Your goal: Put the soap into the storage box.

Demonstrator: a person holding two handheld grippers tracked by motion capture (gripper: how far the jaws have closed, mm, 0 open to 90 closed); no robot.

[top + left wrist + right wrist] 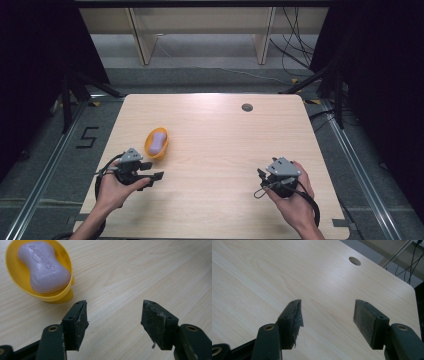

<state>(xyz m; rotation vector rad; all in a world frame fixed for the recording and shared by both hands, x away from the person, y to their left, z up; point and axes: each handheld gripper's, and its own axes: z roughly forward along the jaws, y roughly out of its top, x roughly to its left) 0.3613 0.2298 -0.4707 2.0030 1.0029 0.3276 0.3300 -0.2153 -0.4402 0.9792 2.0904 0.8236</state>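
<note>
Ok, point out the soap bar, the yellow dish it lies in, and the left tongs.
soap bar (43,268), left gripper view, middle of its top face.
yellow dish (15,277), left gripper view, bare inner wall beside the soap.
left tongs (113,323), left gripper view, midway between the open tips.

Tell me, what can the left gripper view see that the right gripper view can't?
The left gripper view has a yellow dish with a purple soap bar lying in it, just beyond the left gripper. The right gripper view has a round hole in the tabletop, the table's far corner and some black cables past it, seen beyond the right gripper. Both have two black jaws standing apart with nothing between them, over the same pale wooden table.
</note>
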